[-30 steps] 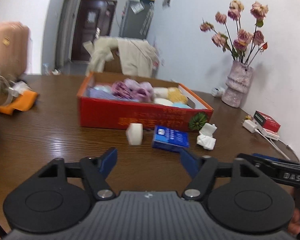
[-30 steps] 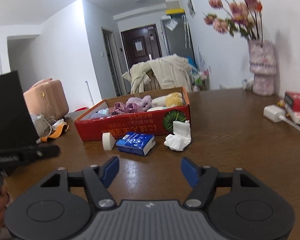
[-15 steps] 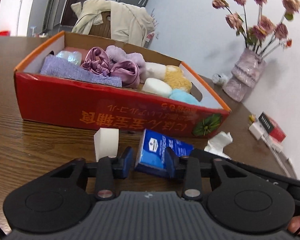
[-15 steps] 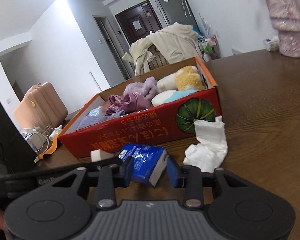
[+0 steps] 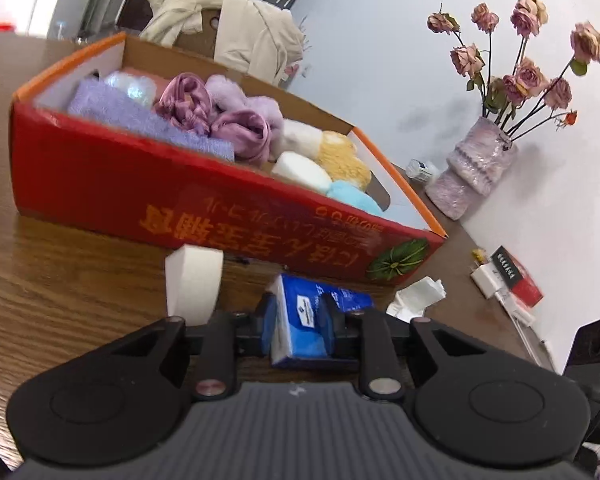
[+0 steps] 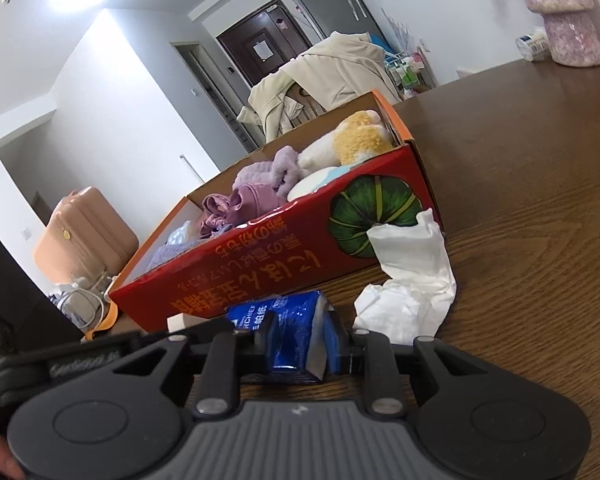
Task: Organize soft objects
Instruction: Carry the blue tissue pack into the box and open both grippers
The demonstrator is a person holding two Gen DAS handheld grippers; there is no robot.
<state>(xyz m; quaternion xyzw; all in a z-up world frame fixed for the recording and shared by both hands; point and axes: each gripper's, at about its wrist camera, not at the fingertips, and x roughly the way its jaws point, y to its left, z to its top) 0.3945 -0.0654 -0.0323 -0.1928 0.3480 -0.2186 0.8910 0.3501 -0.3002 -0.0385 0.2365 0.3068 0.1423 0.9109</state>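
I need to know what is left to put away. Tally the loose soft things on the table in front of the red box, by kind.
Blue tissue pack, pinched from both ends between the left hand-held gripper and the right hand-held gripper, both closing: 1
White sponge block: 1
Crumpled white tissue: 1
Total: 3

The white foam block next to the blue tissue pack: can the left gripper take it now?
Probably not yet. The left gripper is closing on the tissue pack, so its jaws are busy. The foam block stands uncovered just left of them.
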